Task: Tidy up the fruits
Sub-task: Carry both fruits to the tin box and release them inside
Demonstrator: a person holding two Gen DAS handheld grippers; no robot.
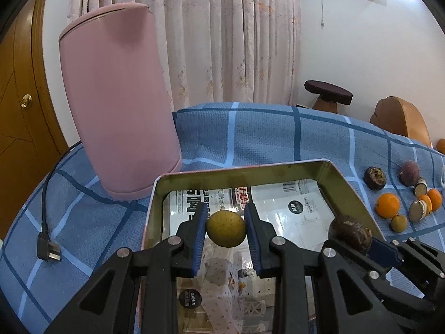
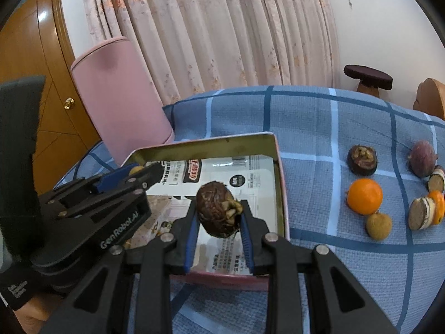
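Over metal tin, left tool clamping yellow-green fruit, right tool clamping dark, perhaps shrivelled, fruit

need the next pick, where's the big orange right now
In the right wrist view the big orange lies on the blue checked cloth, right of the tin box, between a dark mangosteen and a small longan.

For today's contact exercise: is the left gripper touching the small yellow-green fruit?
Touching. The left wrist view shows the left gripper with both blue pads pressed against the sides of the yellow-green fruit, holding it above the metal tin.
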